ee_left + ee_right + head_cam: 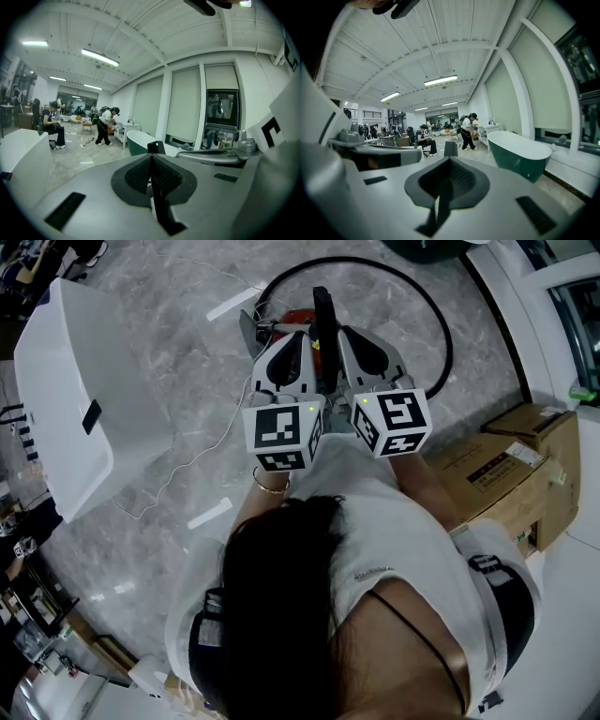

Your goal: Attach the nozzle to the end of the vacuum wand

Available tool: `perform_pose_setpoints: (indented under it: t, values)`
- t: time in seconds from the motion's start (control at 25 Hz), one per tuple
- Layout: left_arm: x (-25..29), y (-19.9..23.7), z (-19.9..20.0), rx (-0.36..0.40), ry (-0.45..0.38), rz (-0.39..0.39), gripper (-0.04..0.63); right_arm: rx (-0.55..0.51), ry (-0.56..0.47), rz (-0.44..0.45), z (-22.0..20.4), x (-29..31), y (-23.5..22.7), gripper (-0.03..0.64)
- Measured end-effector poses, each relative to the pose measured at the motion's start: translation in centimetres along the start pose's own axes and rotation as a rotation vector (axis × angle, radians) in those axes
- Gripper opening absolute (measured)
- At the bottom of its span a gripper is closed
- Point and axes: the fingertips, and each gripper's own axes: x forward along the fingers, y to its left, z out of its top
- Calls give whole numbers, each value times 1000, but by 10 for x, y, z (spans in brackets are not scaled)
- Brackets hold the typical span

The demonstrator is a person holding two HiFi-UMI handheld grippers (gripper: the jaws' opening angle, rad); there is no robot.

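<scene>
Black vacuum wand (322, 302) shows between the 2 grippers, by the red vacuum body (298, 314) on the marble floor (173, 296); left gripper (305, 336) and right gripper (343, 333) sit side by side, jaws of each pressed together, nothing held

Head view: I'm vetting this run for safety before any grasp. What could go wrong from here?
1. The black hose loops across the floor by the vacuum, and a thin white cable trails near the person; either might snag or trip.
2. The left gripper and right gripper are shut, empty and side by side, covering part of the vacuum; a reach could miss, or they might knock together.
</scene>
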Motion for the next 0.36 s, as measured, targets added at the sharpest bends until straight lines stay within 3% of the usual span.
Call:
perform_pose_setpoints:
  t: [0.36]
  values:
    - [-1, -4, 0, 8, 0, 7, 3, -50, 16, -16, -5, -5, -1, 14]
